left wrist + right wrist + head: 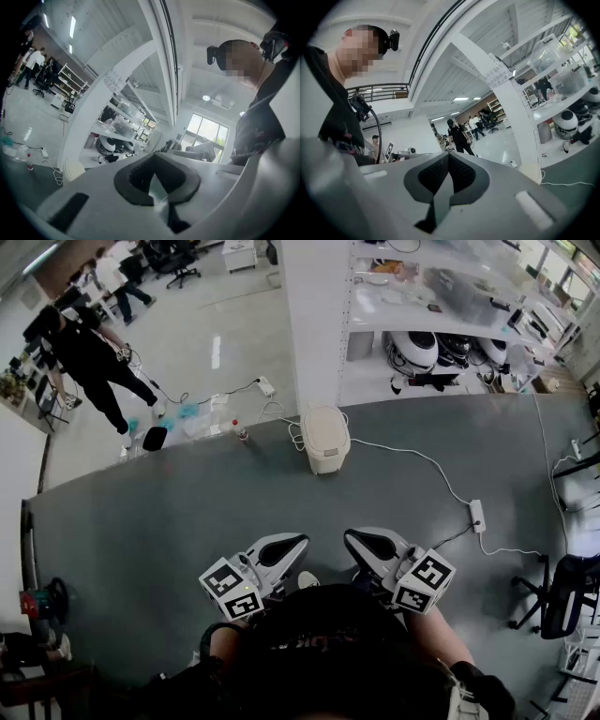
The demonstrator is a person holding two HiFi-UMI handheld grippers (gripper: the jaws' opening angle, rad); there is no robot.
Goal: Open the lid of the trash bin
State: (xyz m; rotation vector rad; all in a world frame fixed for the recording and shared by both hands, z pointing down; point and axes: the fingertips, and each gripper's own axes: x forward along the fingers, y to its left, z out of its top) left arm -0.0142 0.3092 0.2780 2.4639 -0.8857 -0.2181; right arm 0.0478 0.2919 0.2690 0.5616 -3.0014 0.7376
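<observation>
Left gripper [298,542] and right gripper [351,537] at 6 o'clock in head view, side by side, both level, tips pointing to 12. Marker cubes [232,589] [424,581] at their rear ends. Left gripper view: jaws together at the tips, nothing between them. Right gripper view: jaws fully closed, empty too. Grey floor [141,521] under everything. Trash bin [325,439], cream-white, stands upright on the grey floor at 12 o'clock, well apart from both grippers, lid down. It also shows low at 8 o'clock in the left gripper view [73,169] and at 4 o'clock in the right gripper view [530,171]. White cable [412,457] runs from beside the bin out to a power strip [477,515] at 2 o'clock. Small bottle [242,432] just left of the bin at 11 o'clock. Black chair [562,592] at 4 o'clock by the edge. Farther, white shelving [441,296] at 1 o'clock holding round white devices. Person in black [94,362] standing at 10 o'clock on the pale floor, far off.
</observation>
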